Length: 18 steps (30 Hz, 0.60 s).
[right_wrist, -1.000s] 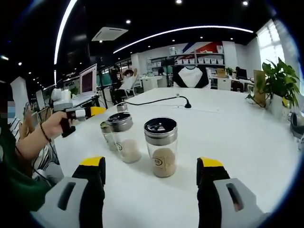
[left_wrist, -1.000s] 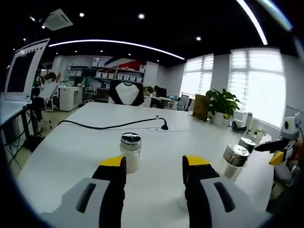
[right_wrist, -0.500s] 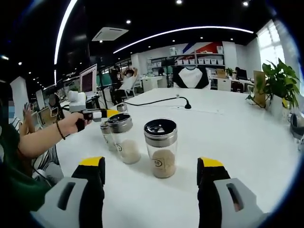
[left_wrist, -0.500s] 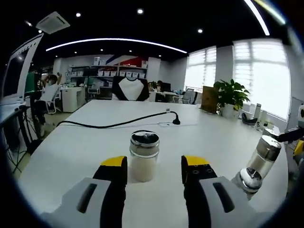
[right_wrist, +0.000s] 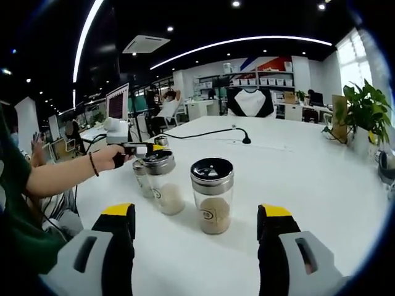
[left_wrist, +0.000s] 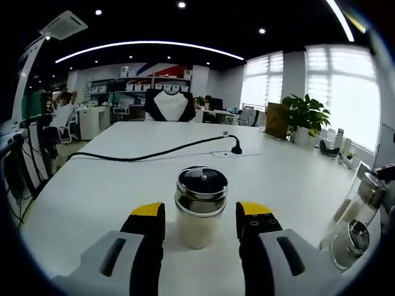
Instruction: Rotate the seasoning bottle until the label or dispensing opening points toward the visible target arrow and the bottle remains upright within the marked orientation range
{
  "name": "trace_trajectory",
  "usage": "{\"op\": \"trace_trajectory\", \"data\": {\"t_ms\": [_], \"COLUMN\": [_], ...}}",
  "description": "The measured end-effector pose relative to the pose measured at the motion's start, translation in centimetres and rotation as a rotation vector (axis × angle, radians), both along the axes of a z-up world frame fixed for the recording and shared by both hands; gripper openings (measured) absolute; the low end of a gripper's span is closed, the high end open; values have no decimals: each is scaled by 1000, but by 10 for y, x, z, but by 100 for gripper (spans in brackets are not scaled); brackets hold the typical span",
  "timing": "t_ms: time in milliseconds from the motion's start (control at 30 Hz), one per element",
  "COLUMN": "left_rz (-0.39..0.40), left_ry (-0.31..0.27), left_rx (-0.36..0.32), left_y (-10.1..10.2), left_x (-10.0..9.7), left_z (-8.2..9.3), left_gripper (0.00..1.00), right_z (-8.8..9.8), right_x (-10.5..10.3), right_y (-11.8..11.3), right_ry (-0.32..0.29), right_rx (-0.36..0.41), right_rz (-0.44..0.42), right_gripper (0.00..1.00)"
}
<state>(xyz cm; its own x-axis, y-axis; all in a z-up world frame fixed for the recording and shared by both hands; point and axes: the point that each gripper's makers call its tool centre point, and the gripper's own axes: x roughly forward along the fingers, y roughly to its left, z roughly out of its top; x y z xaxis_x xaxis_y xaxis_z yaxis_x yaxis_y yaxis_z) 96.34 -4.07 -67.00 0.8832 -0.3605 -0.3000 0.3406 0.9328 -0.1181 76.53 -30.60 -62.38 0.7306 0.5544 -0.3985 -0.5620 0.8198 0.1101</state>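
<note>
In the left gripper view, the left hand-held gripper (left_wrist: 200,216) stands wide apart around one upright seasoning bottle (left_wrist: 200,206) on the white counter (left_wrist: 92,191), with two more bottles (left_wrist: 357,228) well to its right. In the right gripper view, the right hand-held gripper (right_wrist: 195,217) gapes wide and empty before a brown-filled bottle (right_wrist: 213,194); three bottles stand left of it, the left hand-held gripper over them.

Left gripper view: low over the tabletop (left_wrist: 92,197), close behind one bottle (left_wrist: 200,206). Right gripper view: farther back, facing likewise. Both share the tabletop and cable (left_wrist: 154,153).
</note>
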Motion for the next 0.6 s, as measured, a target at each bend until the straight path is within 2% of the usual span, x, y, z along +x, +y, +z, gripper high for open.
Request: {"op": "trace_trajectory", "data": {"t_ms": [233, 333, 367, 600], "left_rz": [-17, -15, -14, -12], "left_ry": [15, 15, -1, 1], "left_rx": [26, 40, 67, 71], "left_y": [-4, -5, -4, -5], "left_x": [10, 12, 14, 14], "left_z": [-4, -6, -5, -5], "left_gripper": [47, 41, 39, 37], "right_z": [-1, -1, -1, -2], "right_x": [0, -1, -1, 0], "right_y": [-2, -3, -4, -10], "right_ry": [1, 2, 2, 5], "right_rx": [-3, -1, 0, 2], "right_rz": [-4, -4, -7, -27], "right_gripper": [83, 83, 83, 83]}}
